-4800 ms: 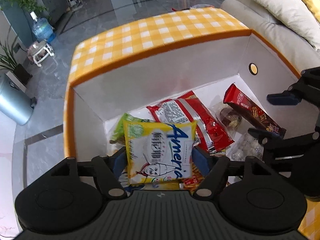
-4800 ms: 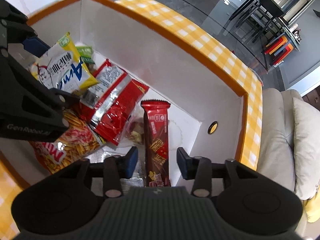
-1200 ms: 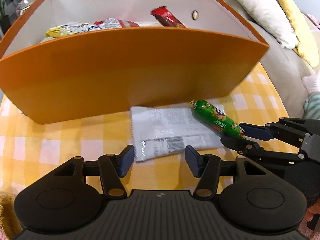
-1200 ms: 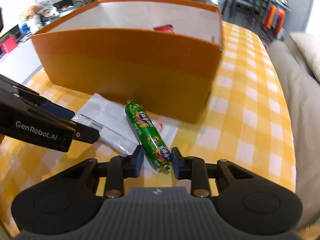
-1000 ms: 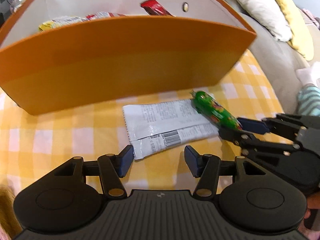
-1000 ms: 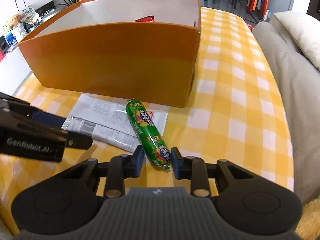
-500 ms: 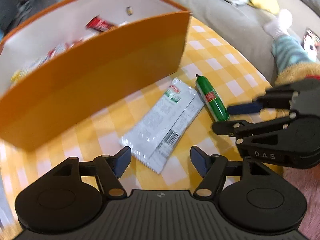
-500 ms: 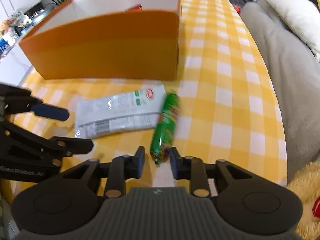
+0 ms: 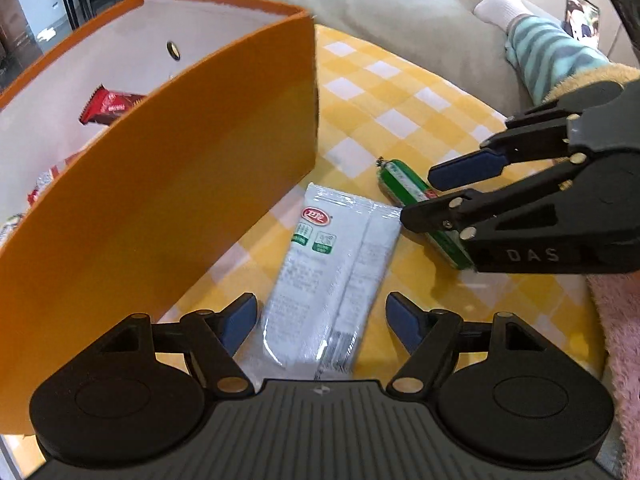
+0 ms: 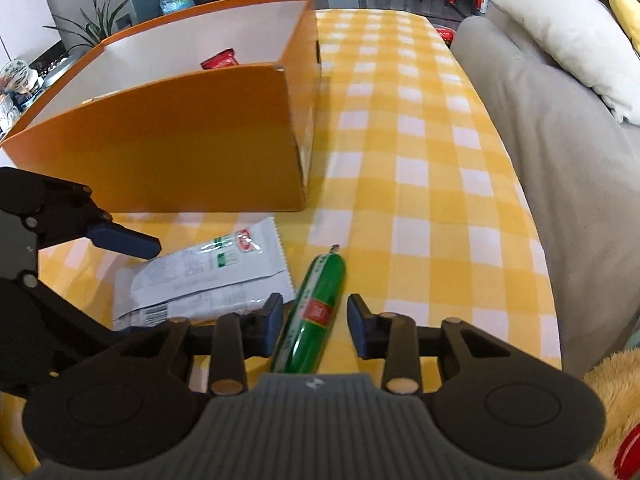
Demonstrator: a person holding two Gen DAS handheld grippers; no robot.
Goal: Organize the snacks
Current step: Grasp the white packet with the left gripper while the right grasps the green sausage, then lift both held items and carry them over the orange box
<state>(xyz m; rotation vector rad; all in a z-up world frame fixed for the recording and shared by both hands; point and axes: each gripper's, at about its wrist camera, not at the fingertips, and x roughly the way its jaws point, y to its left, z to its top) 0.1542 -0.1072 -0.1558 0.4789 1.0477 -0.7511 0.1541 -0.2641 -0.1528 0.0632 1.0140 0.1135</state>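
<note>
A white flat snack packet [image 9: 332, 276] lies on the yellow checked cloth just in front of my open left gripper [image 9: 320, 320], between its fingertips. A green sausage stick [image 10: 316, 308] lies beside it, its near half between the fingertips of my open right gripper [image 10: 314, 324]. The packet also shows in the right wrist view [image 10: 200, 276], and the sausage in the left wrist view [image 9: 416, 200]. The orange box [image 9: 180, 184] stands to the left with a red bar [image 9: 110, 108] and other snacks inside.
A grey sofa [image 10: 560, 140] with a cream pillow [image 10: 560, 36] runs along the table's right side. A person's striped leg and white sock [image 9: 540, 44] rest on it. The checked tablecloth [image 10: 420, 160] stretches away to the right of the box.
Both grippers have swung round and drawn closer to the snacks. The right gripper's fingers have opened wider around the sausage. The left gripper now straddles the near end of the packet.
</note>
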